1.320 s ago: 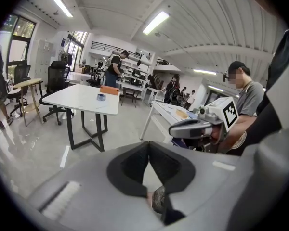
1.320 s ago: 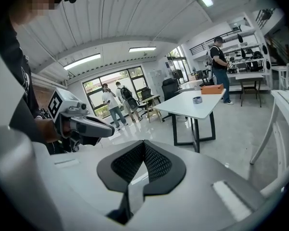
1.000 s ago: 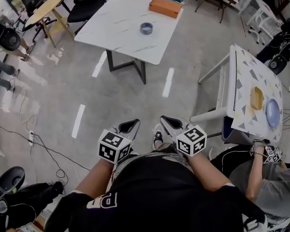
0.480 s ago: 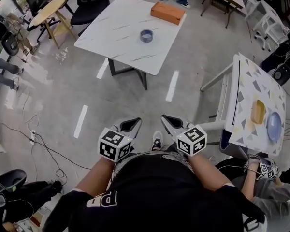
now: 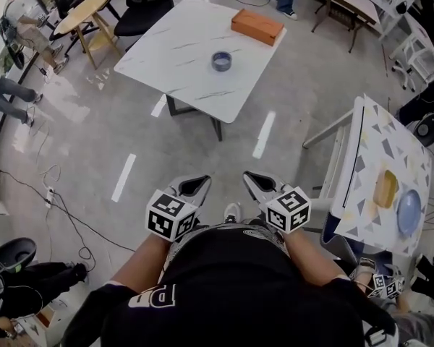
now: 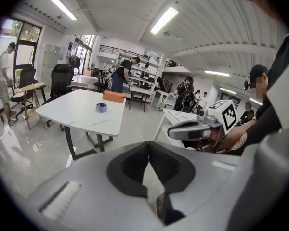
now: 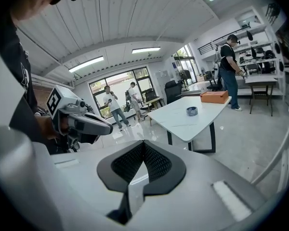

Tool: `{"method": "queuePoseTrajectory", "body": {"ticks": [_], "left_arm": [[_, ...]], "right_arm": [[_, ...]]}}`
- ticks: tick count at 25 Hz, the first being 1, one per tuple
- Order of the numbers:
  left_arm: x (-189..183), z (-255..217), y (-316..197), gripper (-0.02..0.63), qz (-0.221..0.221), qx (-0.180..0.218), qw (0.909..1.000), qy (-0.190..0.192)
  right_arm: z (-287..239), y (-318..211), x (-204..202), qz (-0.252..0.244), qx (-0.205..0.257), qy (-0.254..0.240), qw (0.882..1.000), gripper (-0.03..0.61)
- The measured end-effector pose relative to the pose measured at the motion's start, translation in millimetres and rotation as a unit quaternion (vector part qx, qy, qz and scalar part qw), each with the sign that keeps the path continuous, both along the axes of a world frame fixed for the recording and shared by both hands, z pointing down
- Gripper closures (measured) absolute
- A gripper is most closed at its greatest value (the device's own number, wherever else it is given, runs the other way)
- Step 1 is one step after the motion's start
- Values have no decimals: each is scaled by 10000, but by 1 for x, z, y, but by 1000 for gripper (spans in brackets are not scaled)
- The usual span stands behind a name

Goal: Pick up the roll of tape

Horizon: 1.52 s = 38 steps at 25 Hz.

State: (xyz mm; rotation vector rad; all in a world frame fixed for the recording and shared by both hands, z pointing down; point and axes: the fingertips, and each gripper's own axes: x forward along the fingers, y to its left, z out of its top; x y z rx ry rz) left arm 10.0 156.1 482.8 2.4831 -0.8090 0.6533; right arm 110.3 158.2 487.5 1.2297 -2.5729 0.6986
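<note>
Head view puts the roll of tape (image 5: 221, 61) on the white table (image 5: 175, 71) well ahead of you, near the orange box (image 5: 257, 27). You hold your left gripper (image 5: 193, 187) and right gripper (image 5: 259, 186) close to your body, each with its jaws pressed together on nothing.

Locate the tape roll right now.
Head view, top centre: the tape roll sits on the white table, apart from and below-left of the orange box.

Tape roll (image 5: 221, 61) on table (image 5: 181, 49), box (image 5: 257, 27) behind it, side table (image 5: 380, 143) to the right
</note>
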Motion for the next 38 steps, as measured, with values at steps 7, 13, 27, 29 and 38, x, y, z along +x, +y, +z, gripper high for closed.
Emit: {"method": "queuePoseTrajectory", "body": {"ticks": [7, 13, 27, 29, 38], "left_arm": [[12, -8, -27, 554, -170, 185, 9996, -154], [29, -2, -30, 554, -160, 102, 9995, -257], [47, 4, -59, 554, -14, -4, 9999, -173], [51, 4, -68, 554, 16, 0, 9999, -120], [39, 12, -119, 554, -126, -125, 9998, -28]], "right_arm": [[4, -17, 21, -117, -34, -34, 9999, 580], [6, -26, 33, -190, -74, -74, 9998, 580], [17, -48, 42, -114, -202, -80, 9997, 580], [19, -54, 46, -75, -226, -46, 9997, 580], [23, -110, 40, -70, -314, 40, 9995, 580]]}}
